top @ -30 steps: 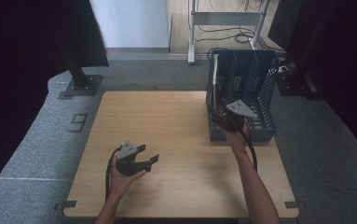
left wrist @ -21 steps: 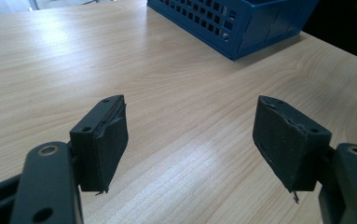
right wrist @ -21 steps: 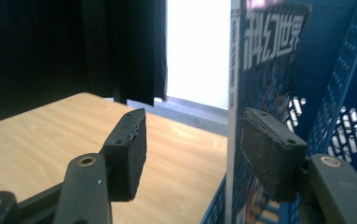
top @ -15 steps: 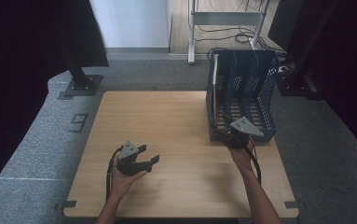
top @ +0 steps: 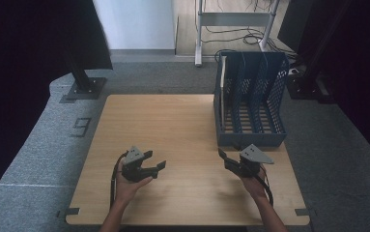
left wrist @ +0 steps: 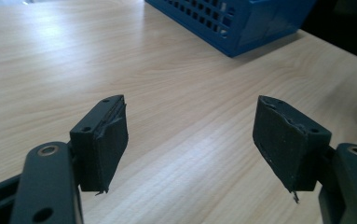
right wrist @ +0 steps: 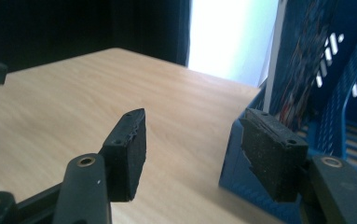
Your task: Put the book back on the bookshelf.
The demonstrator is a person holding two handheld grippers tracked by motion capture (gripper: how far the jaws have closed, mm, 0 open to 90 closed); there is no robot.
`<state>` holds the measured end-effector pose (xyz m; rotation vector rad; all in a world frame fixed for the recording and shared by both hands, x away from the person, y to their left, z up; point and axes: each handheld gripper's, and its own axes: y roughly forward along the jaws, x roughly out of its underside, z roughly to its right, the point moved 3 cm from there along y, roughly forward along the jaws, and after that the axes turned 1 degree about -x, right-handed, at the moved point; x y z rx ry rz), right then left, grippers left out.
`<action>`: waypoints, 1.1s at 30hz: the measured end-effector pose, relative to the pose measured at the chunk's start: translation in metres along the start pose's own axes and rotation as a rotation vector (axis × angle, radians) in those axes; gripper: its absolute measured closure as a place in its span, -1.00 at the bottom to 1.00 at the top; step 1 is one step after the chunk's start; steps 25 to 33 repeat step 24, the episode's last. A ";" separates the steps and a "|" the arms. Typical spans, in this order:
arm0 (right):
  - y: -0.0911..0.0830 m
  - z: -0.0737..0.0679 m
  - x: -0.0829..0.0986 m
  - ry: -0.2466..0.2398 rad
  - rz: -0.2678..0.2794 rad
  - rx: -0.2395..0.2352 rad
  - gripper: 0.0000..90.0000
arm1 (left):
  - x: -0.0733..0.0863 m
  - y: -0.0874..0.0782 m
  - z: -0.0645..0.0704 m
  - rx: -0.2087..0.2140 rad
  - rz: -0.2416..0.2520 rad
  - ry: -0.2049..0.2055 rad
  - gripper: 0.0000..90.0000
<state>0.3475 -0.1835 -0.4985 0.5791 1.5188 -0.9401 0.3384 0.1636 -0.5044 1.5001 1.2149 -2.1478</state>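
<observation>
- Biggest first: the worktop (top: 182,125), a pale wood-grain rectangle with rounded corners, smooth and lightly glossy in the left gripper view, standing on grey speckled carpet
- On that carpet, left of the worktop, a grey mark shaped like the numeral 9 (top: 81,126) is readable; no other writing can be made out
- Next down, the blue file rack (top: 250,104) at the worktop's far right corner: rigid plastic, perforated mesh walls, slatted floor, upright dividers making several slots open at the top
- A thin white sheet or board (top: 221,94) stands upright in the rack's leftmost slot; in the right gripper view a white edge shows there beside dark, streaky content I can't identify
- Right tongs (top: 227,159) sit just in front of the rack's near wall, close but apart from it, grey three-cornered plate on top, black cable trailing back along the hand
- In the right gripper view the jaws stand wide with nothing between them: blocky black pads (right wrist: 129,140), matte and gritty, edges chipped, the rack's blue corner just beyond
- Left tongs (top: 156,166) are at the near left-centre, well apart from the rack, hand wrapped round the body
- Their jaws gape wide too and hold nothing, worn rubbery pads (left wrist: 108,140) with ragged lower corners over bare wood
</observation>
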 end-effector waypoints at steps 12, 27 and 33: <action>-0.006 0.001 0.036 0.023 -0.100 -0.027 -0.13 | -0.002 -0.002 0.001 -0.001 0.005 0.002 -0.42; -0.004 0.000 0.040 -0.012 -0.159 0.002 -0.21 | -0.001 0.000 0.003 -0.003 -0.002 0.010 -0.42; -0.004 0.000 0.040 -0.012 -0.159 0.002 -0.21 | -0.001 0.000 0.003 -0.003 -0.002 0.010 -0.42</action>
